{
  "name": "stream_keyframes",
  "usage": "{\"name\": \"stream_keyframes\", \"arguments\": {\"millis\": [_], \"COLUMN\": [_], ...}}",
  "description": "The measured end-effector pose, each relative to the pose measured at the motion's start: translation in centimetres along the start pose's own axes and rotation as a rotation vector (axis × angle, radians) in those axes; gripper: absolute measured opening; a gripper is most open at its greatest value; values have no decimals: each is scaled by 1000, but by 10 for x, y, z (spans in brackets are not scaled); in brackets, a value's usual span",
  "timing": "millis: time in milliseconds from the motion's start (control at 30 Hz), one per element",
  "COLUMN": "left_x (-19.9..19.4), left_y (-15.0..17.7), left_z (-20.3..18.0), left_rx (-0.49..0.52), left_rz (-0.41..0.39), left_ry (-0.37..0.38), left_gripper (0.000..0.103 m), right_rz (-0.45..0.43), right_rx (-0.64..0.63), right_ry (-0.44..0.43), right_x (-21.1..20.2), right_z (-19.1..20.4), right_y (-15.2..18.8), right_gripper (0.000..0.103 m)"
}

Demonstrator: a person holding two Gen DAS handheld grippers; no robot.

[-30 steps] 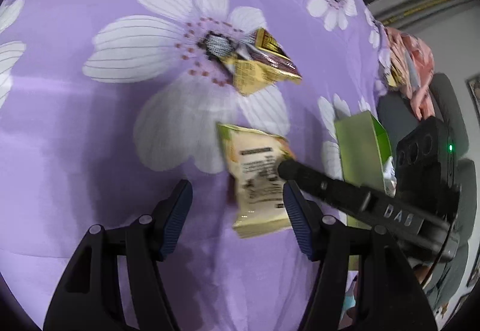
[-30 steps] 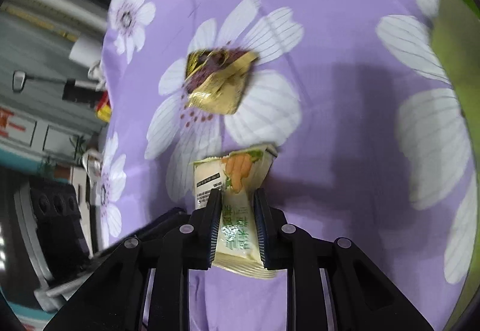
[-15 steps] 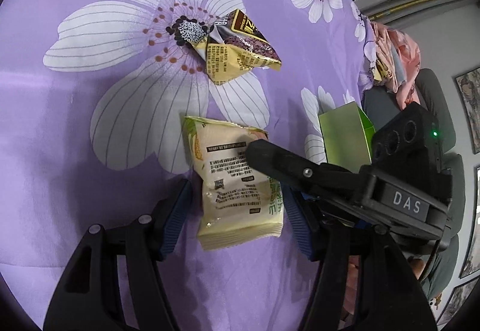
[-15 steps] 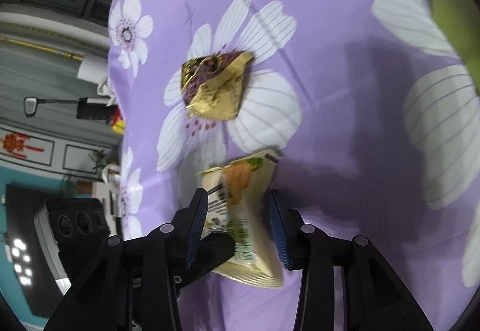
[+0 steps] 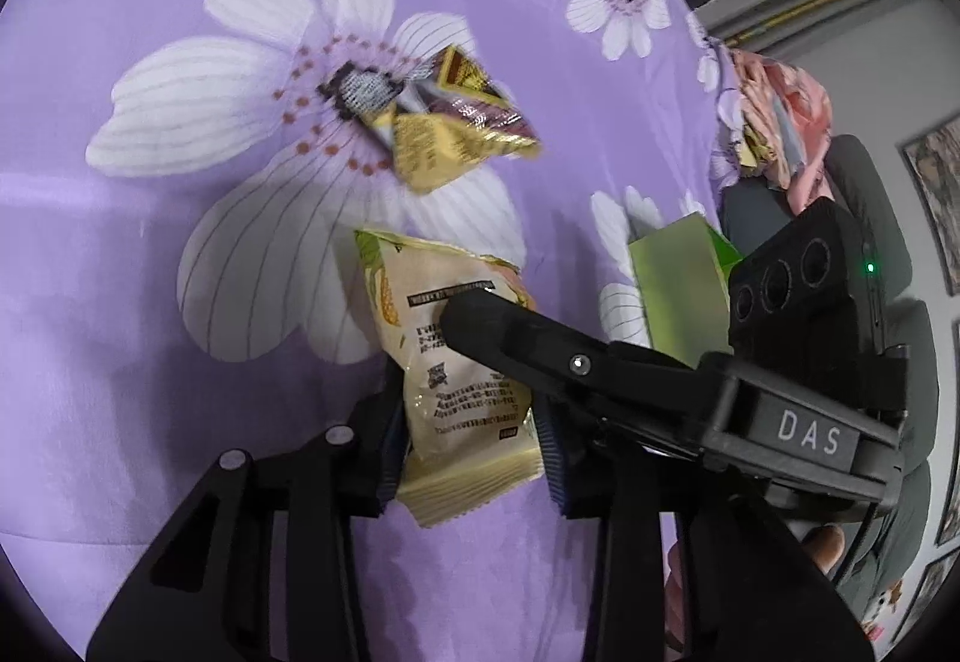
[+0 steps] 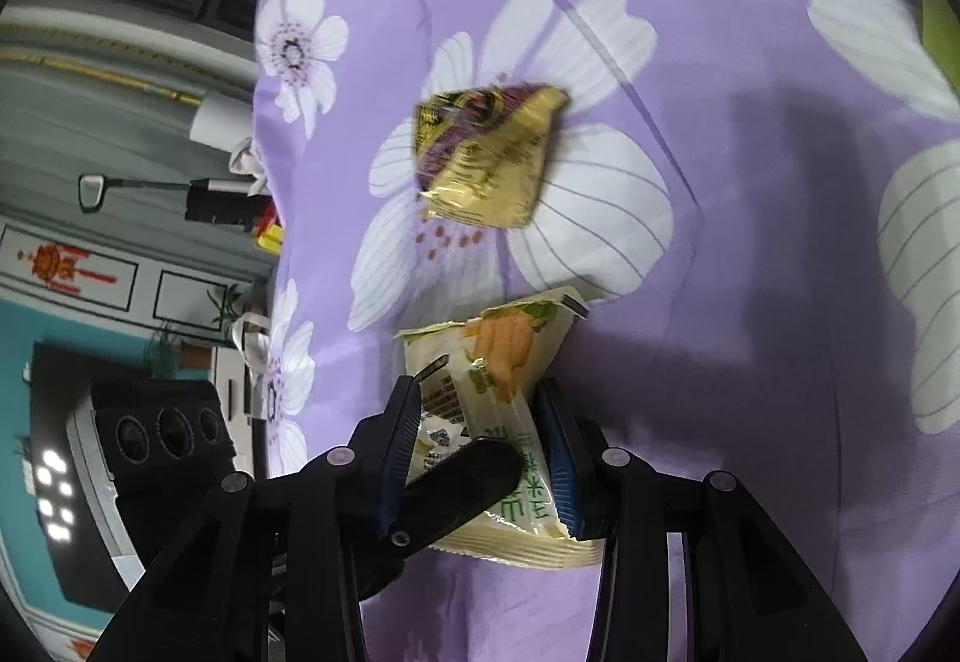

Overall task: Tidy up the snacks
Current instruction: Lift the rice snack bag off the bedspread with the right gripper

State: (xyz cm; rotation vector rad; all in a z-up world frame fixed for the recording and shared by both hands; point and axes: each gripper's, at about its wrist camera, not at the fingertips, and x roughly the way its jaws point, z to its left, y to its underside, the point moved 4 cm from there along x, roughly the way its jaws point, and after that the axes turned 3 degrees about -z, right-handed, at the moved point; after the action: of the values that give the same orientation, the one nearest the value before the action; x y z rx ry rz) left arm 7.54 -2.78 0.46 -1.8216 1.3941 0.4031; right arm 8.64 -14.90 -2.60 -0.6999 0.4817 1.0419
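A pale yellow snack packet [image 5: 462, 392] with an orange picture is held just above the purple flowered cloth [image 5: 180, 332]. My left gripper [image 5: 468, 440] is shut on the packet's near end. My right gripper [image 6: 480, 452] straddles the same packet [image 6: 498, 362] with its pads apart and a gap on the left side; a left finger crosses between them. The right gripper's body [image 5: 780, 422] reaches in from the right in the left wrist view. A gold and brown packet [image 5: 456, 128] lies farther back on a white flower and also shows in the right wrist view [image 6: 486, 152].
A green box [image 5: 678, 278] stands at the right, near the cloth's edge. A pink and patterned bag [image 5: 774, 116] lies beyond it. A chair and a wall are past the right edge. Room furniture shows at the left of the right wrist view.
My left gripper has closed from wide open onto the pale packet. My right gripper, shut on it a second ago, has opened and stays around it.
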Motion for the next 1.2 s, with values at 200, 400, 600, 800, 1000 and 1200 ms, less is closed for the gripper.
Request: {"name": "stream_keyframes", "arguments": {"millis": [200,400,600,800,1000,1200], "left_x": [-15,-22,-26,-32,-31,-31], "left_y": [-3,-3,-2,-3,-2,-3], "left_z": [-15,-26,-32,-41,-58,-88], "left_rx": [54,89,103,123,142,198], "left_rz": [-78,-127,-149,-167,-188,-210], "left_ry": [29,40,57,74,91,115], "left_gripper": [36,36,36,36,30,26], "right_rz": [-71,-126,-150,-176,-209,-267], "right_rx": [-56,-98,-114,-135,-134,-131], "right_ry": [-17,-41,-40,-38,-39,-40], "right_x": [-18,-30,-37,-49,-64,-92], "right_z": [17,30,35,39,35,32], "right_y": [-3,-5,-6,-2,-4,-6], "right_gripper": [41,42,42,42,42,42]}}
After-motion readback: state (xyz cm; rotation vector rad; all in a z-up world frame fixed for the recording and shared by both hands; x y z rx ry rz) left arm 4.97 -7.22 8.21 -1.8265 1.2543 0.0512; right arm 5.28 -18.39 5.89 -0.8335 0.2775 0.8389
